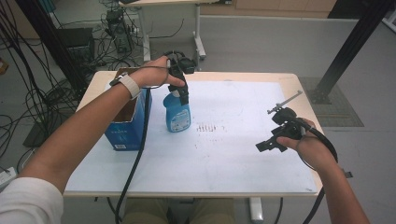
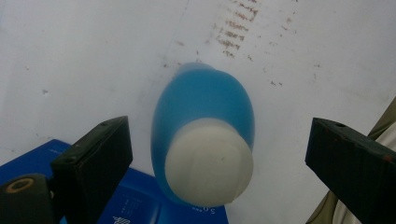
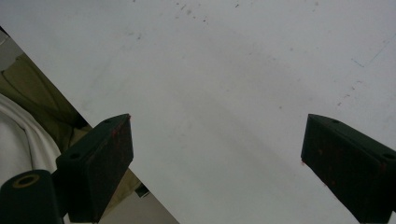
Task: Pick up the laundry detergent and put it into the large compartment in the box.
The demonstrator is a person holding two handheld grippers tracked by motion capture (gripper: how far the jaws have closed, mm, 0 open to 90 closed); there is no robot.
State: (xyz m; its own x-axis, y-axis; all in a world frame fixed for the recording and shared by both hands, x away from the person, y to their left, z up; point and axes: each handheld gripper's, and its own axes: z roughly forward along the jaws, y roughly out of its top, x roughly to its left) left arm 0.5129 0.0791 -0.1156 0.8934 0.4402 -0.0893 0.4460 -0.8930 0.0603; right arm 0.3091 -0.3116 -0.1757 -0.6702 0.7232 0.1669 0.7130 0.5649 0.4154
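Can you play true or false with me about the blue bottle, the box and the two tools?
1. The left tool is wide open above the blue bottle. True.
2. The bottle's cap is red. False: it is white.
3. The bottle stands right of the blue box in the high view. True.
4. The right tool is squeezing the bottle. False: it is open over the bare white table sheet, far from the bottle.
5. The bottle is lying on its side. False: it stands upright.
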